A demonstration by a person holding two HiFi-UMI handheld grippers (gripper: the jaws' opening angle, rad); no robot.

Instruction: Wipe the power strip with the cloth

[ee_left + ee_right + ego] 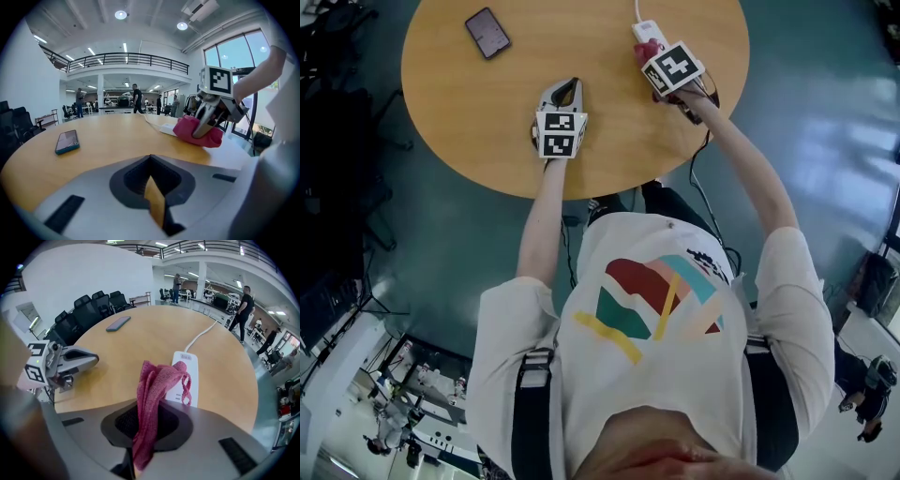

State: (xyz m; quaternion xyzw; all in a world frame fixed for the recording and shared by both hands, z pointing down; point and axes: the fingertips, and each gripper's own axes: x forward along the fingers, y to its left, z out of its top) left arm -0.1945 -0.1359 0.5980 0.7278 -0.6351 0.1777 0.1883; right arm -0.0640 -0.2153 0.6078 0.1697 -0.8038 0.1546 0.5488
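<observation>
"Where is the cloth?"
"The right gripper point(133, 461) pinches the pink cloth point(157, 390), which droops past its fingertips onto the white power strip point(186, 373)."
"And the left gripper point(154, 206)?"
"Its fingers are pressed together, holding nothing."

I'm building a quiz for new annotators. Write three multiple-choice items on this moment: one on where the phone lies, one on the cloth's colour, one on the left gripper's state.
1. Where is the phone? A on the floor; B on the table, apart from the power strip; C in a gripper.
2. What colour is the cloth? A blue; B white; C pinkish red.
3. The left gripper is: A shut, empty; B shut on the cloth; C wide open.
Answers: 1 B, it lies flat on bare wood. 2 C, seen in the right gripper, which clamps it. 3 A, its jaws meet with nothing between.
</observation>
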